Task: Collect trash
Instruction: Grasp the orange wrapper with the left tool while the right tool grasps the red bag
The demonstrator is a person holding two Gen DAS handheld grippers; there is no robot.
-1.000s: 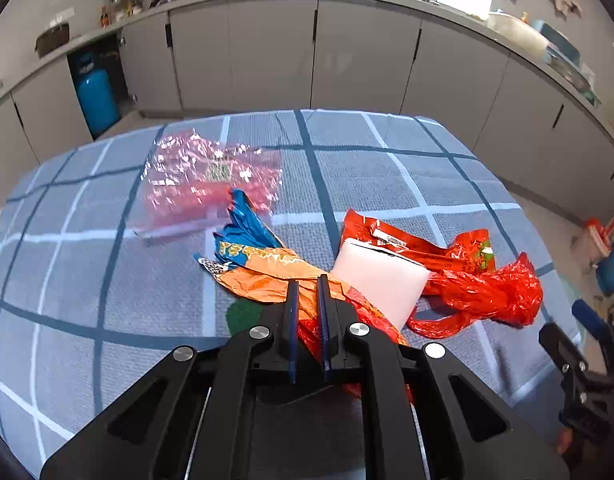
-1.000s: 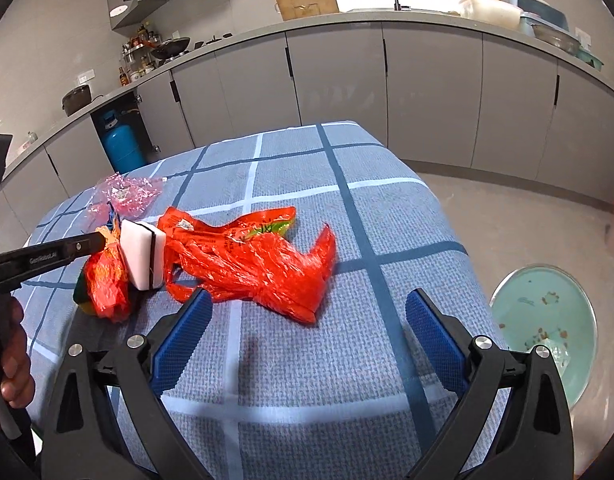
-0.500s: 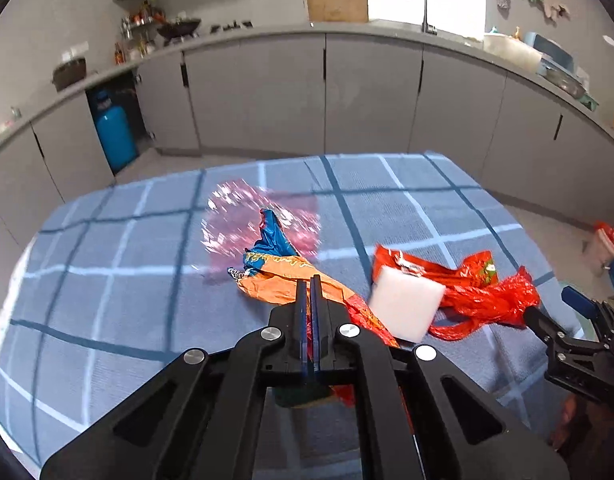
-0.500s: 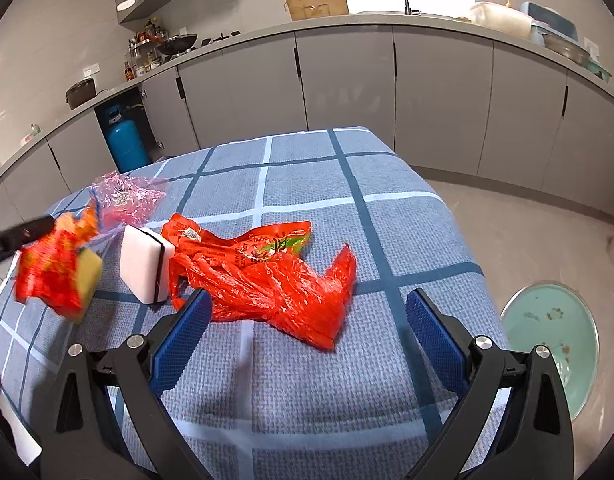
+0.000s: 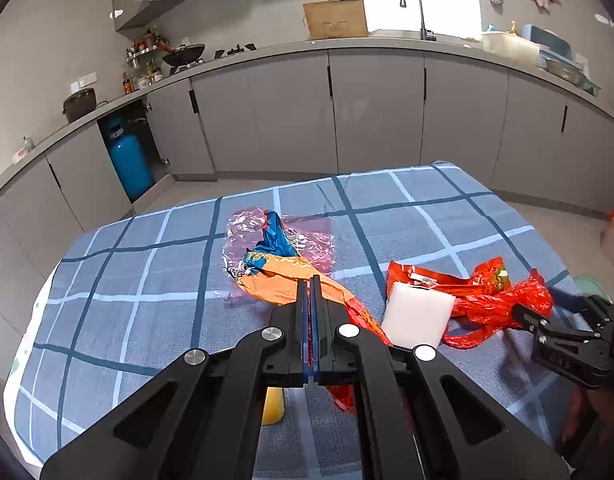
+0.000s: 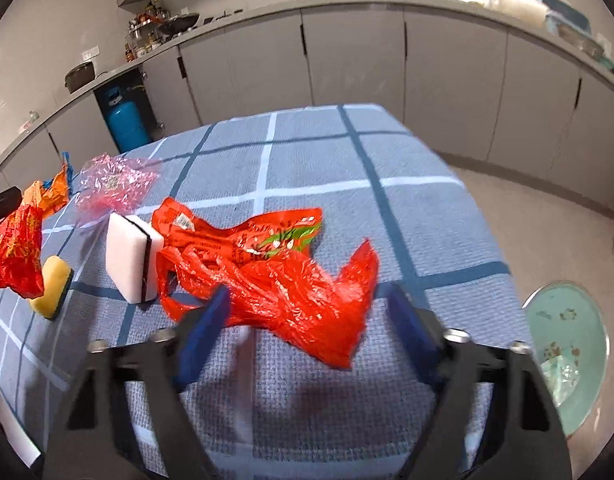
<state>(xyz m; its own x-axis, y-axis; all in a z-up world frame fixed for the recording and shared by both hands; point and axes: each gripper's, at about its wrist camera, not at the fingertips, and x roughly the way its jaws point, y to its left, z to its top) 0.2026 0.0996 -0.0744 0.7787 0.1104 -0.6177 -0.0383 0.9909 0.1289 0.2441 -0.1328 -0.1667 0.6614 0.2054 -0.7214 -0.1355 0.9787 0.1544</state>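
Grey kitchen cabinets behind; blue checked tablecloth [image 5: 155,280] up front, strewn with litter. Printing on the wrappers too small and crumpled to read.

Left gripper [image 5: 309,286] clamped tight on a crinkled orange, red and blue snack wrapper [image 5: 283,276], lifted clear of the cloth and hanging from the closed pads; seen from the right wrist as a red and orange bundle at the far left edge.

Right gripper [image 6: 307,312] closing, blue pads either side of a crumpled red plastic bag [image 6: 275,276] lying on the cloth, not yet pressing it.

White foam sponge block [image 6: 133,258] touching the bag's left end. Yellow sponge [image 6: 53,286] nearby, under the hanging wrapper. Pink clear film [image 6: 115,184] farther back.
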